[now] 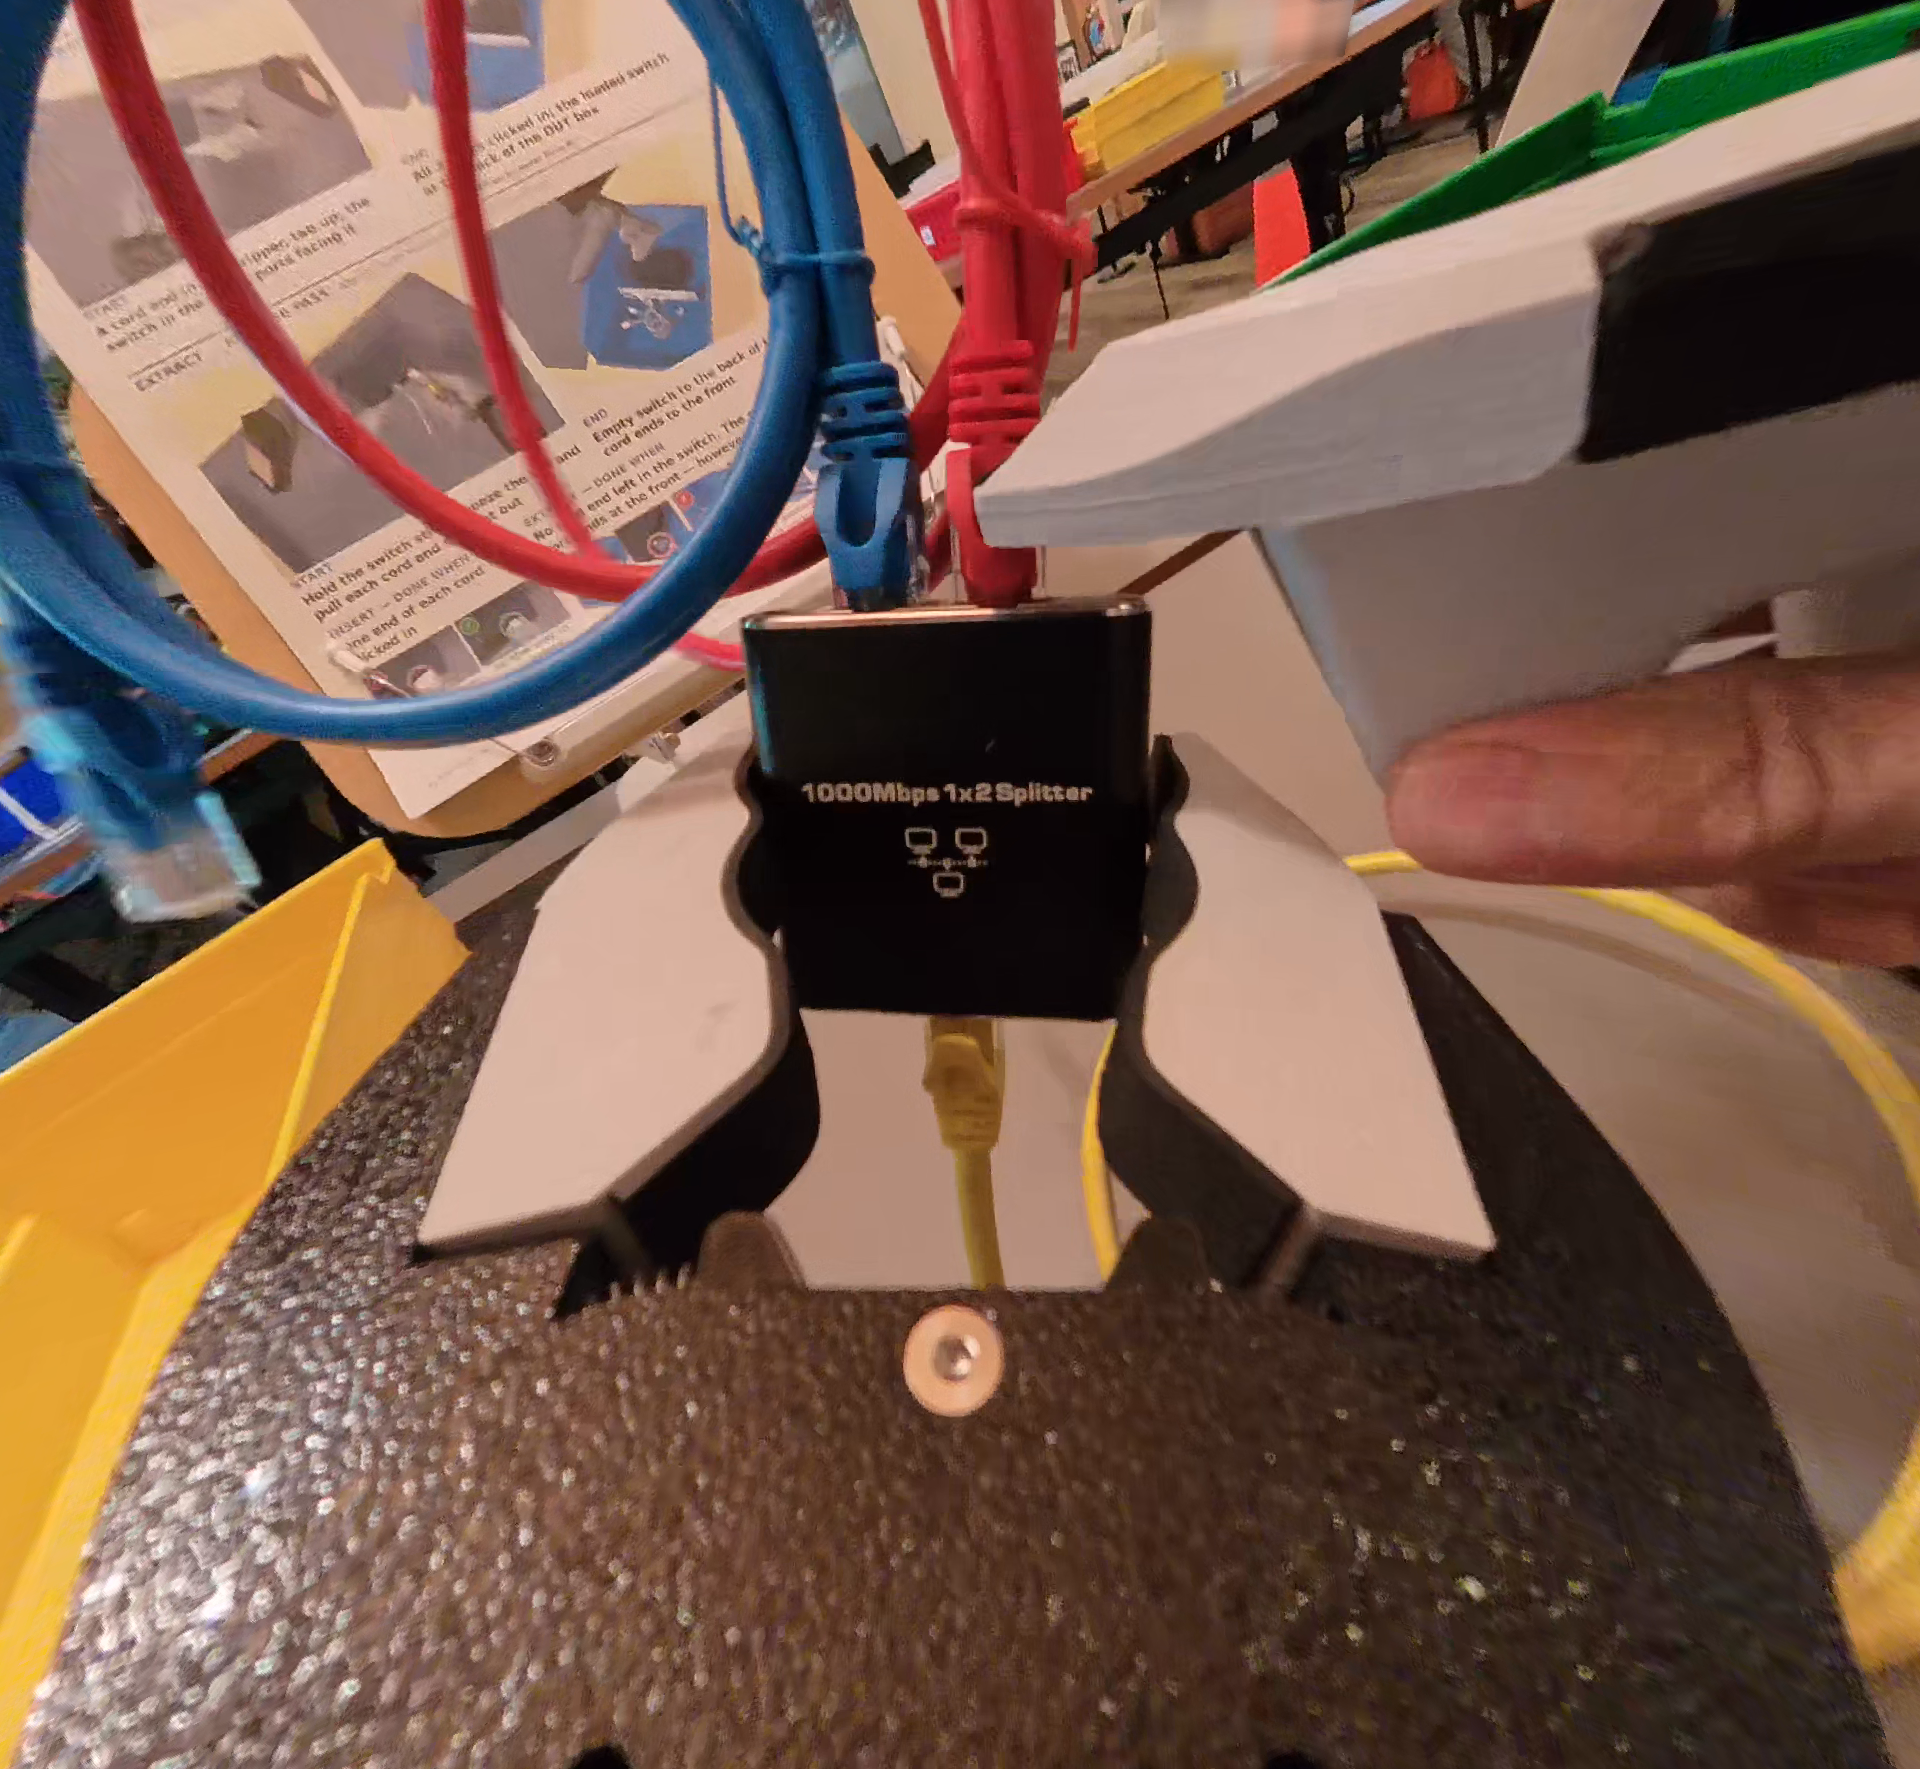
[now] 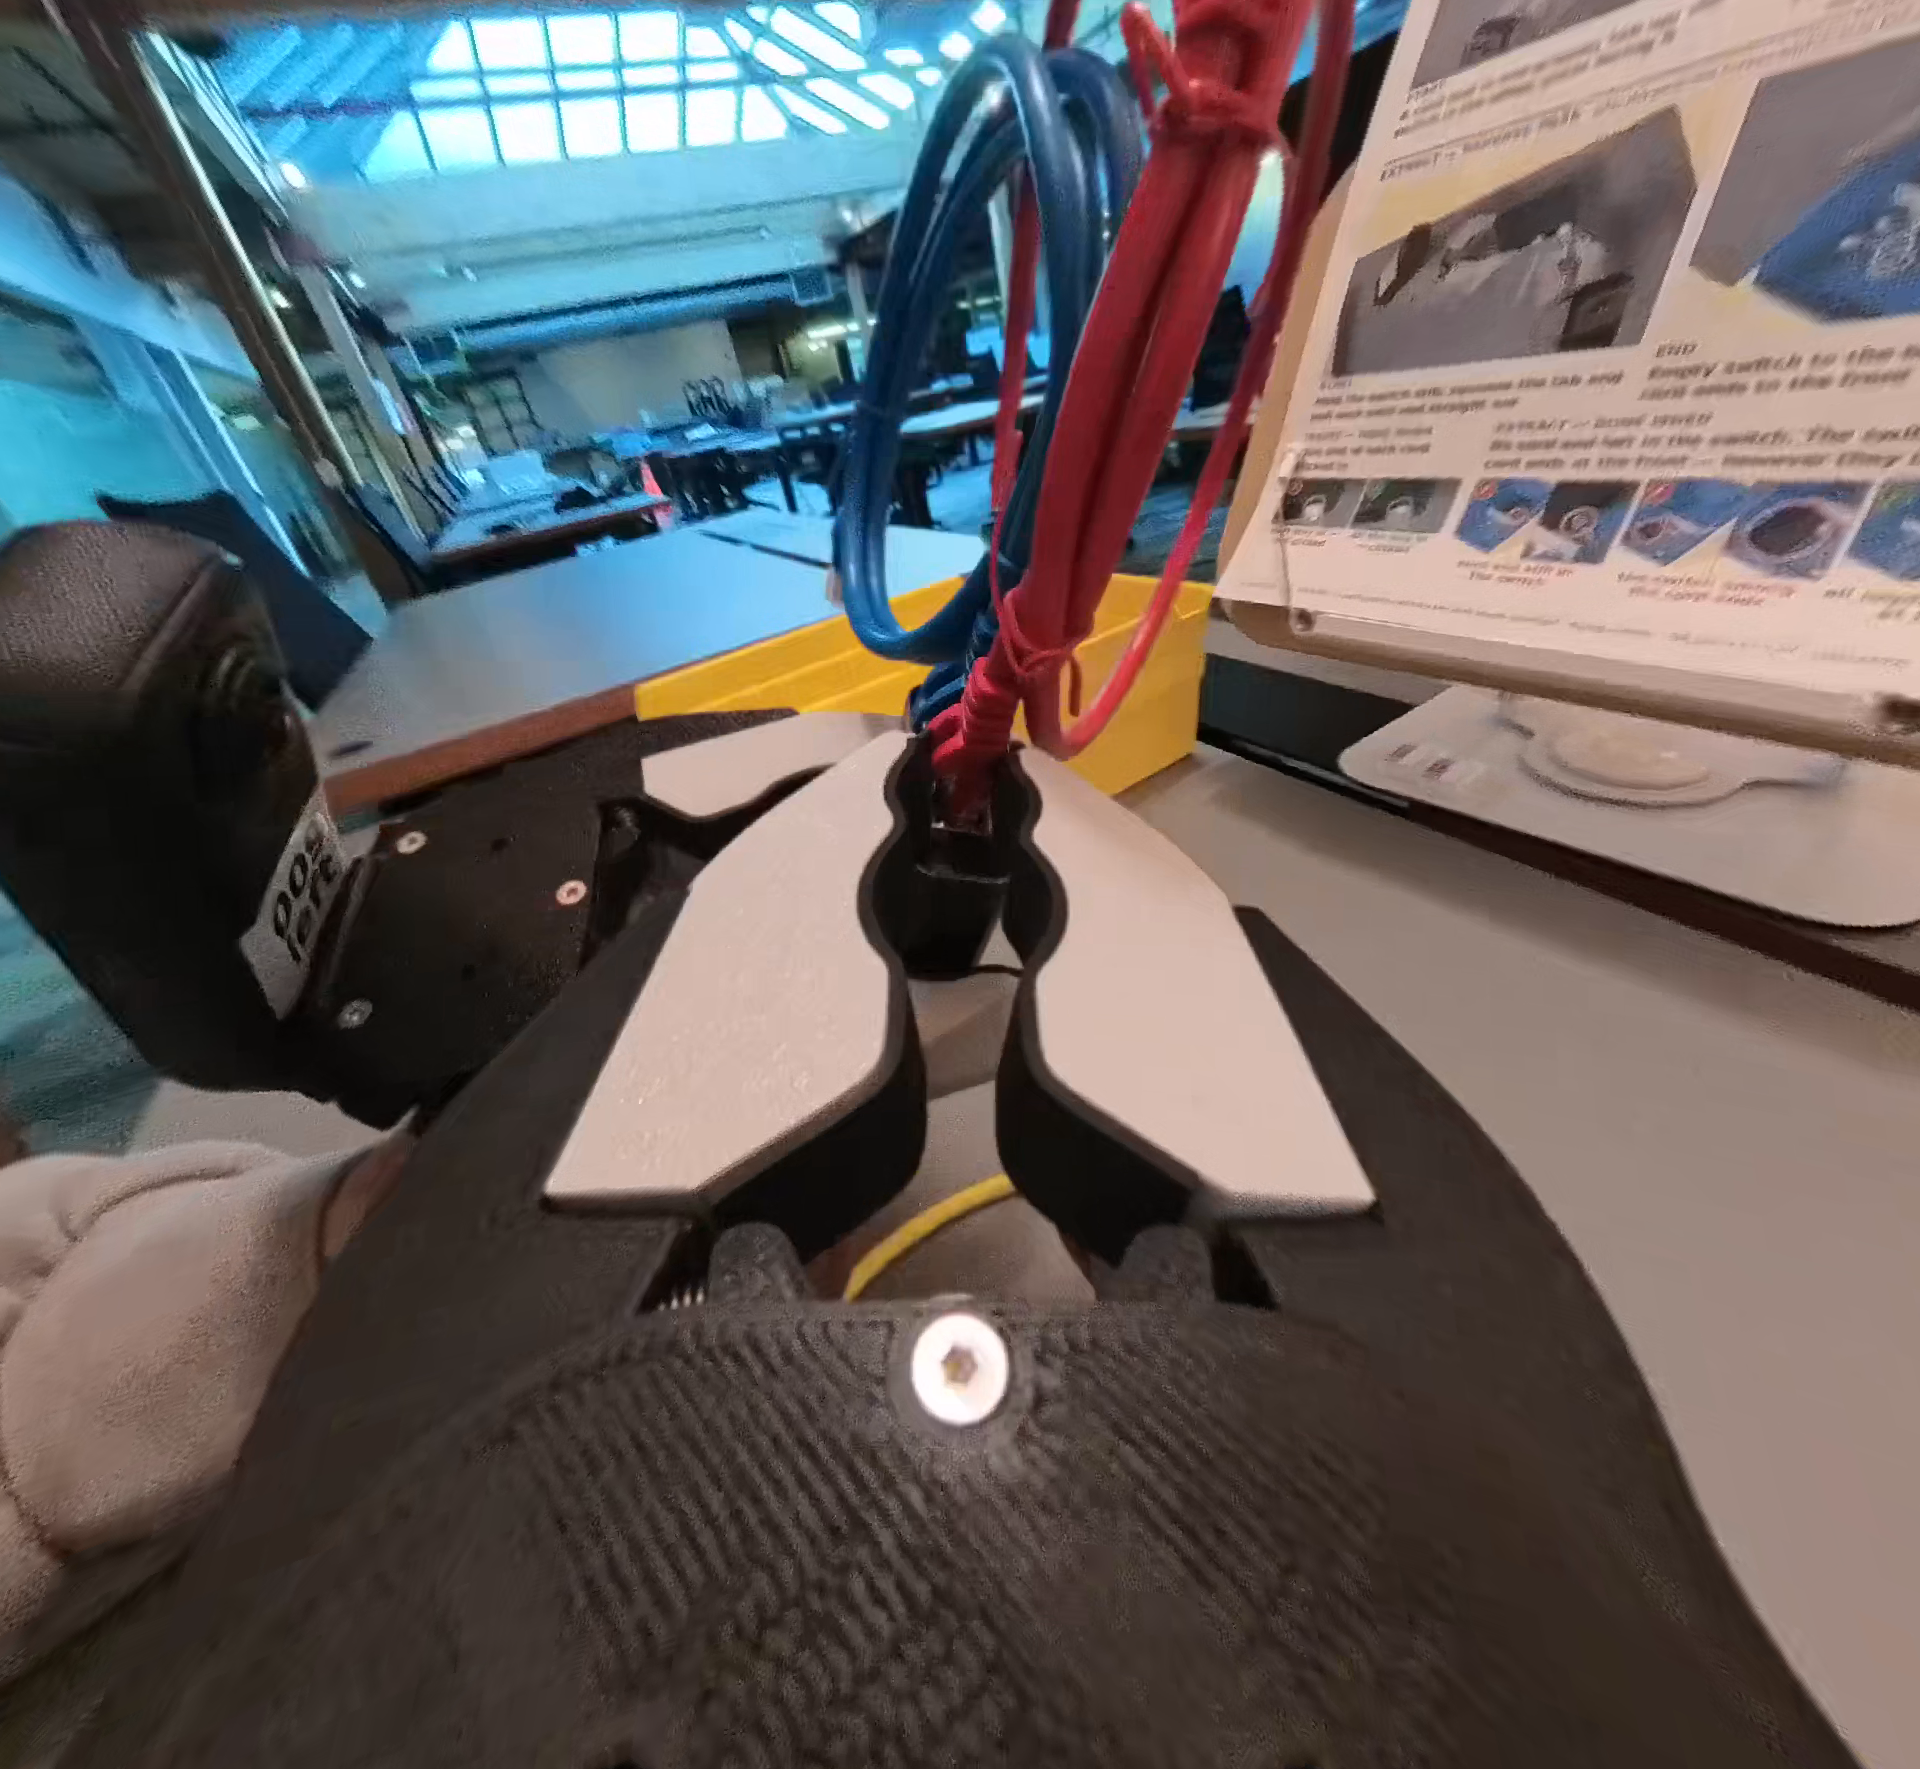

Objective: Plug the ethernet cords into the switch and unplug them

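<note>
Grey laminate forms the counter [image 2: 1558, 1148] under my rig. On it, at the far edge, an instruction sheet [image 2: 1621, 285] stands on a tilted board, and a yellow bin [image 1: 156, 1148] sits to the left of my left tongs.

My left tongs [image 1: 951, 872] are closed on the black switch [image 1: 948, 815], gripping it by both side walls just above the counter. My right tongs [image 2: 954, 810] are nearly closed, tips pinched on the plug of the red cord [image 2: 1122, 348]; in the left wrist view their white finger [image 1: 1299, 431] covers that plug where it enters the switch's far face.

I see the blue cord [image 1: 623, 161] plugged into the far face, just beside the red one. Both cords rise in tied loops. A loose blue connector [image 1: 171, 862] hangs at the left, blurred.

I see the yellow cord [image 1: 966, 1127] plugged into the near face of the switch, running back between my left fingers. A second length of yellow cord curves away across the counter to the right.
</note>
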